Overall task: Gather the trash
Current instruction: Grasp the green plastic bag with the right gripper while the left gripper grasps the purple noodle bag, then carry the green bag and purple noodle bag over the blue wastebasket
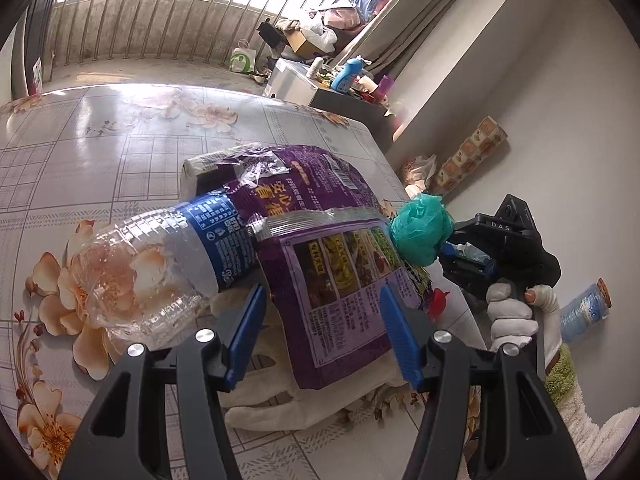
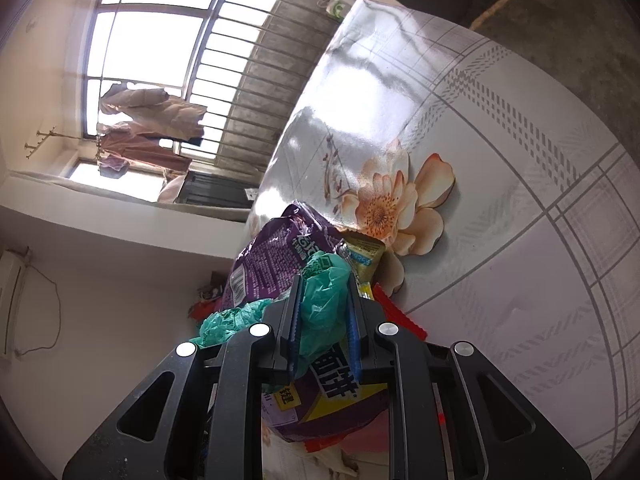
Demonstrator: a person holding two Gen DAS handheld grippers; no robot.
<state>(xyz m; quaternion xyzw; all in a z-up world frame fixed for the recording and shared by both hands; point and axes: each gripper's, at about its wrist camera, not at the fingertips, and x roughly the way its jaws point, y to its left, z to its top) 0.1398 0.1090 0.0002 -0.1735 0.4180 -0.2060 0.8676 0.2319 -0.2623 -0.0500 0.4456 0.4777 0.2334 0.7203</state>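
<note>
A purple snack bag (image 1: 340, 280) lies on the flowered table (image 1: 120, 140), propped on a crushed clear bottle (image 1: 160, 264) with a blue label. My left gripper (image 1: 322, 290) is open, its blue pads on either side of the bag's near end, not visibly pressing. My right gripper (image 1: 444, 250), held by a white-gloved hand (image 1: 512, 308), is at the bag's right edge. It is shut on a crumpled teal plastic bag (image 1: 420, 236). In the right wrist view the teal bag (image 2: 324, 304) fills my right gripper (image 2: 325, 280), above the purple bag (image 2: 272, 264).
A white glove (image 1: 280, 408) lies under the purple bag. A red wrapper (image 1: 438, 300) and a yellow-green packet (image 2: 364, 256) sit in the pile, a grey packet (image 1: 200, 172) behind it. The table's right edge drops to the floor, with a corked jar (image 1: 584, 312) and a patterned roll (image 1: 472, 156).
</note>
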